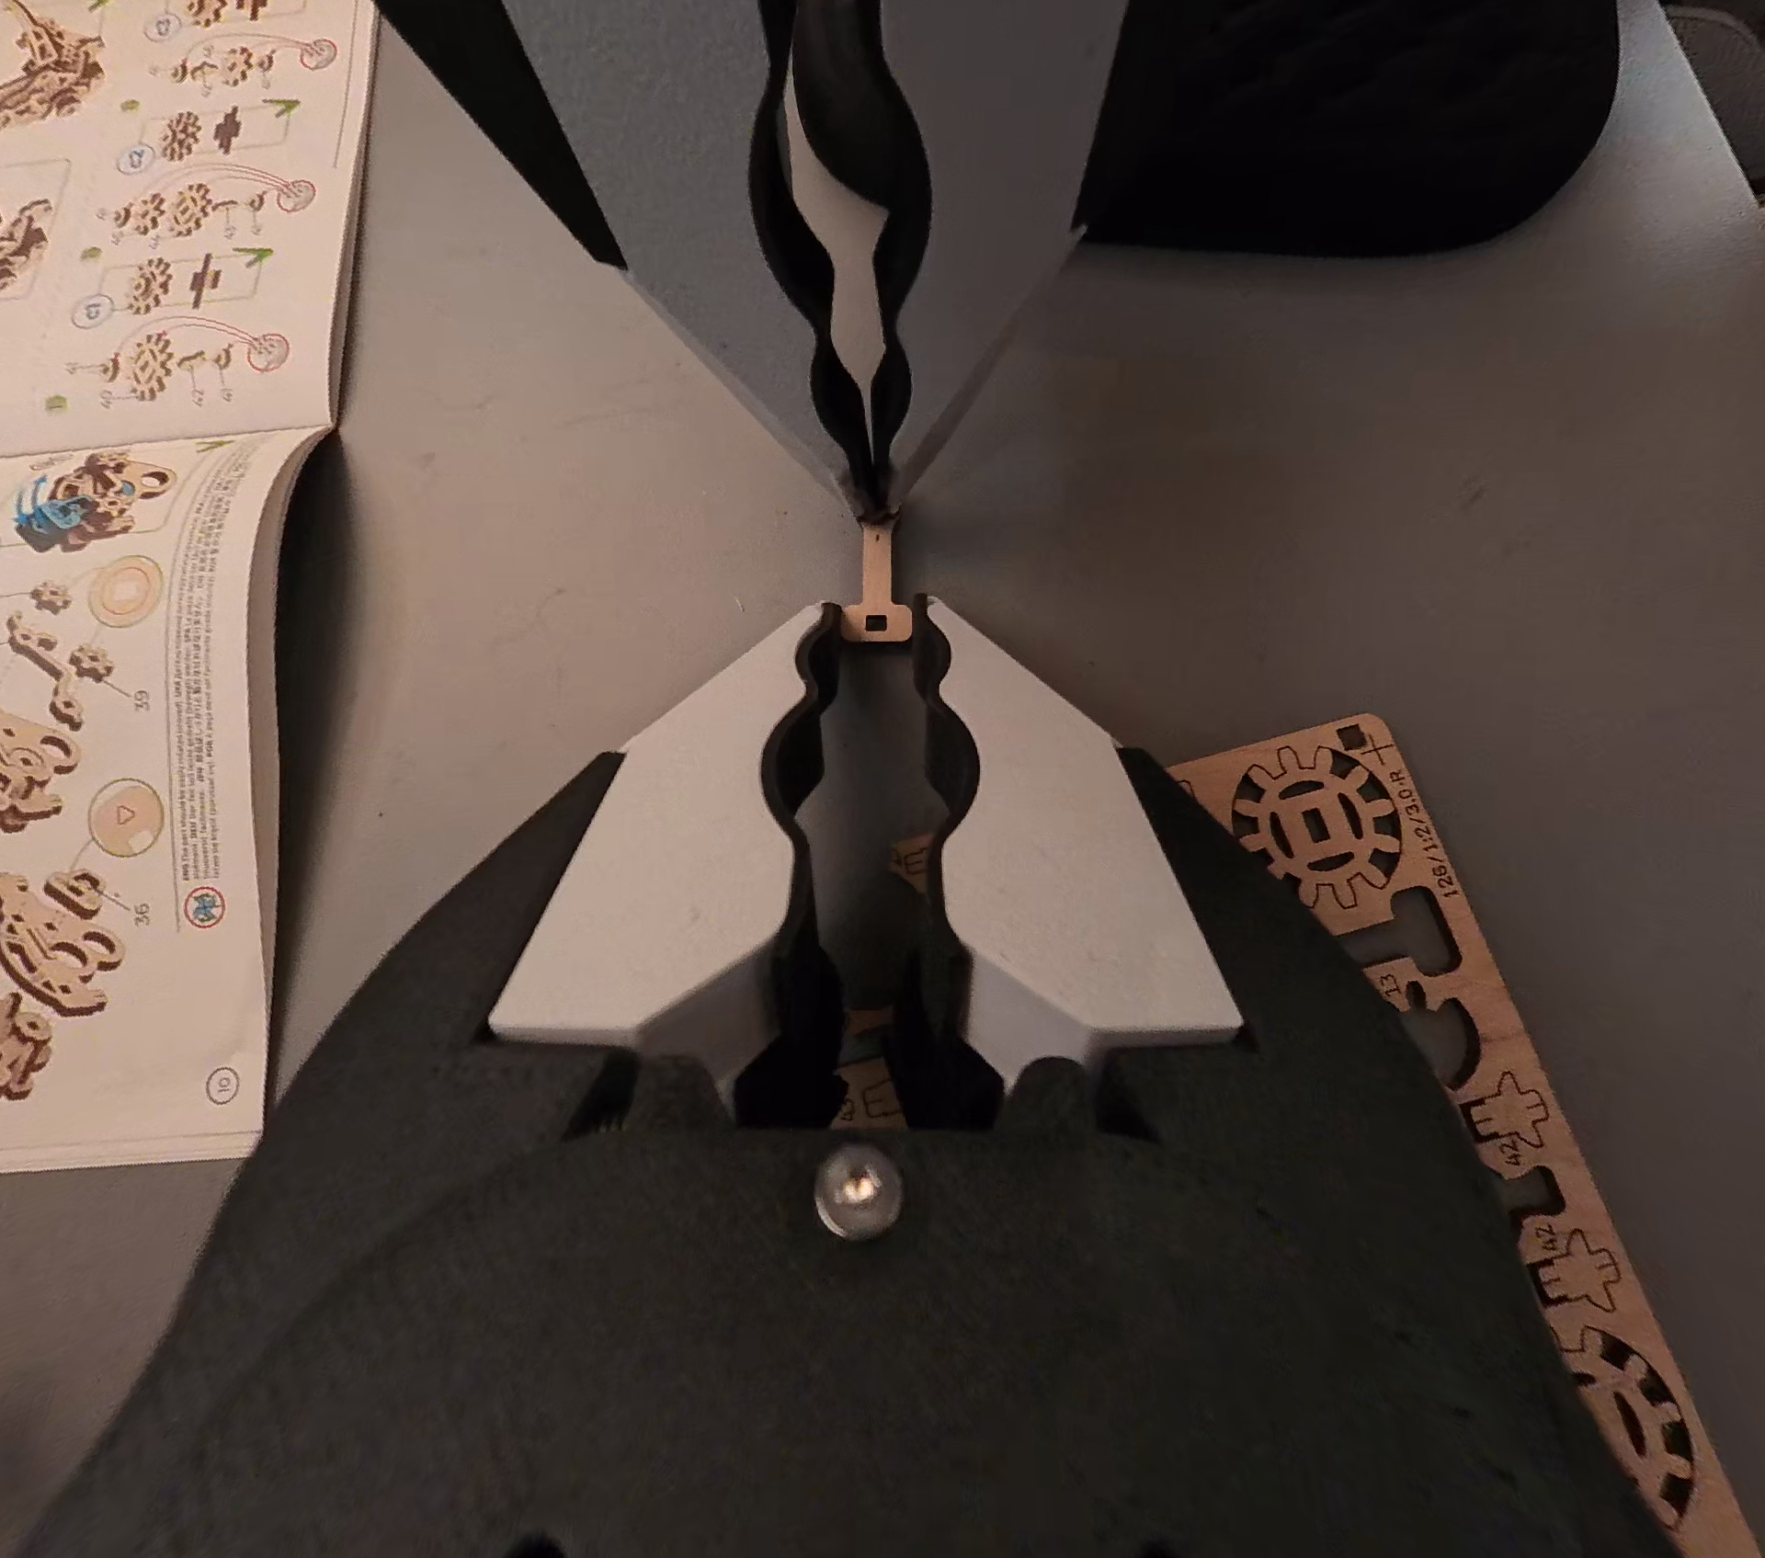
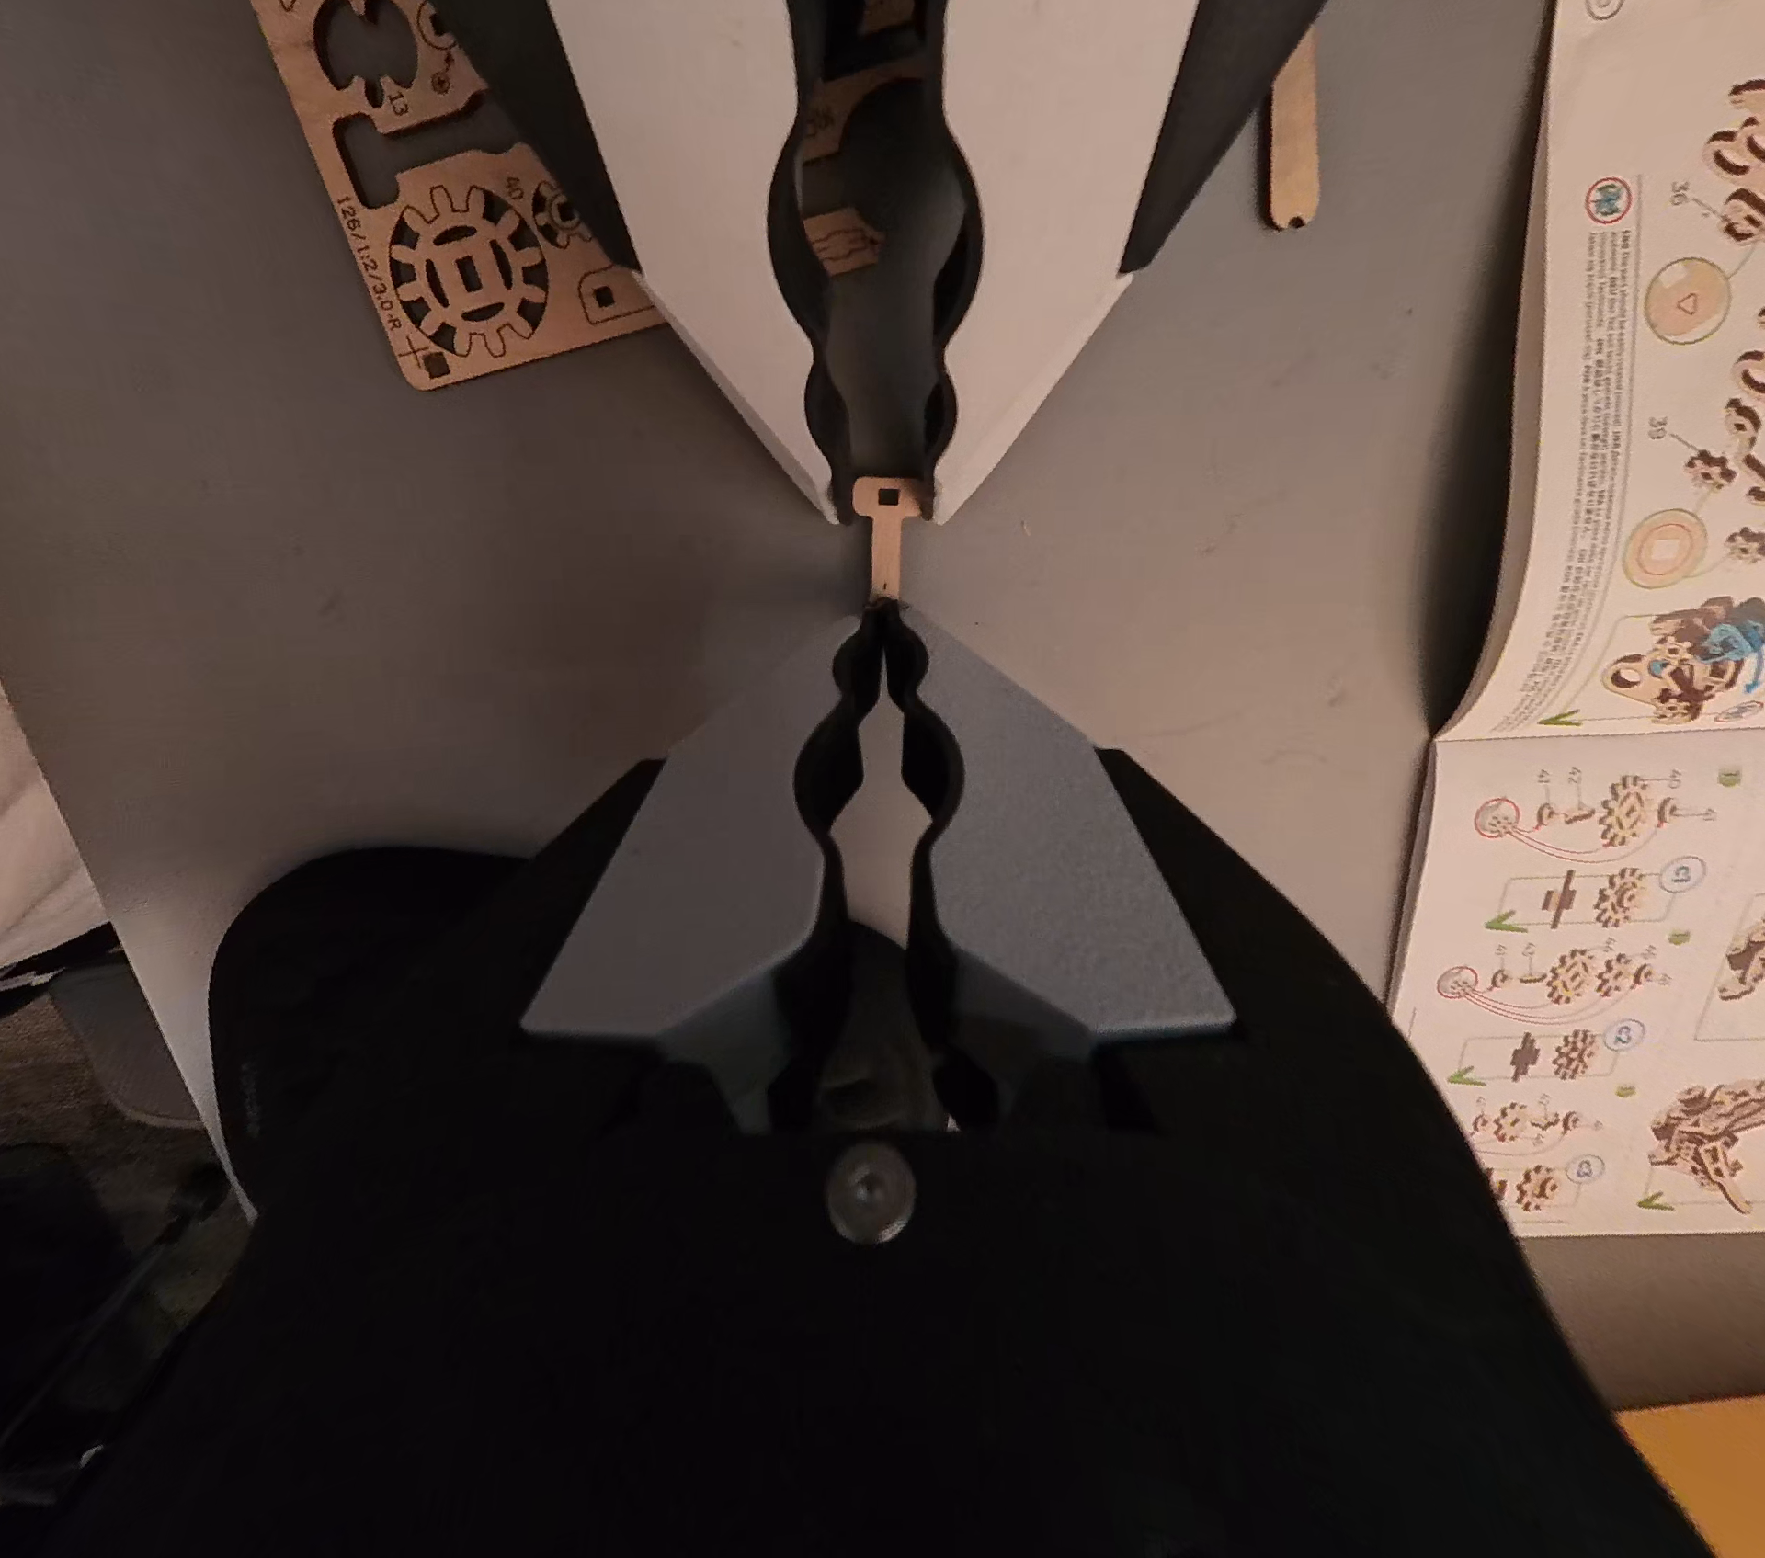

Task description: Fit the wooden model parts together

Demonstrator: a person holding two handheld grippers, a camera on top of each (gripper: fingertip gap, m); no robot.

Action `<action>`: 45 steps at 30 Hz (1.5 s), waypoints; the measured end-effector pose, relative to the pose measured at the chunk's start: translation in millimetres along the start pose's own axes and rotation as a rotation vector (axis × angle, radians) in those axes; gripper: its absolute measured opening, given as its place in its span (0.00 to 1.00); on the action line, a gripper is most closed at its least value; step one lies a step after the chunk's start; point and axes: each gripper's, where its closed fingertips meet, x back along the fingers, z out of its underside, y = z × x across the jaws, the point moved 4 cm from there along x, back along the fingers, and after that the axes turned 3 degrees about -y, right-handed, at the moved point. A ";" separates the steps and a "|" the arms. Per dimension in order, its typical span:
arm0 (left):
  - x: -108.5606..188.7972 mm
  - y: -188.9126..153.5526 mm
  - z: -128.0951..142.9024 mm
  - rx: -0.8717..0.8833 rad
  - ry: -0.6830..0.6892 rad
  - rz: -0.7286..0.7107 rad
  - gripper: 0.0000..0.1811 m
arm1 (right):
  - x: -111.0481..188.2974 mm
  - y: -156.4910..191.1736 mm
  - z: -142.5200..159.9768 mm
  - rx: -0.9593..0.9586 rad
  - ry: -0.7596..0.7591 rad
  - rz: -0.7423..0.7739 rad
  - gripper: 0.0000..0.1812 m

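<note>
Two grippers share one tiny T-shaped wooden piece above the grey table.

On the left lies the open instruction booklet, presumably kept in sight for reference. In the middle, the left gripper pinches the wooden piece by its wide head, jaws parted only by that width. The right gripper, facing it, is closed tight on the thin stem, likely steadying it for fitting. To the right rests the punched wooden parts sheet.
</note>
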 end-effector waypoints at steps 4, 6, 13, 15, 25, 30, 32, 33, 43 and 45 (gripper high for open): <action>-0.1 -0.1 -0.1 -0.002 0.002 -0.002 0.07 | 0.2 0.0 1.1 -0.010 -0.026 -0.004 0.00; -0.1 -0.1 0.0 0.001 0.001 -0.002 0.07 | 0.1 0.2 0.8 -0.009 -0.019 0.001 0.00; -0.1 -0.2 -0.4 0.003 0.008 -0.006 0.07 | 0.4 0.1 2.3 -0.007 -0.049 0.002 0.00; 0.4 -0.2 -0.1 0.000 0.016 -0.007 0.07 | 0.4 -2.4 3.1 -0.065 -0.130 -0.038 0.00; 1.2 0.5 0.5 0.008 0.014 -0.001 0.07 | 1.3 -3.2 9.1 -0.069 -0.159 -0.039 0.00; 1.3 0.4 0.7 0.005 0.017 0.000 0.07 | 0.8 -3.7 9.2 -0.066 -0.132 -0.047 0.00; 1.3 0.4 0.6 0.005 0.018 -0.001 0.07 | 0.9 -3.8 8.4 -0.074 -0.118 -0.045 0.00; 1.4 0.3 0.7 0.004 0.018 -0.002 0.07 | 0.8 -3.7 8.1 -0.076 -0.115 -0.044 0.00; 1.5 0.1 0.7 0.007 0.020 0.000 0.07 | 0.1 -4.0 3.4 -0.120 -0.109 -0.068 0.00; 1.4 0.2 0.7 0.006 0.020 0.001 0.07 | 0.1 -3.3 2.9 -0.107 -0.090 -0.055 0.00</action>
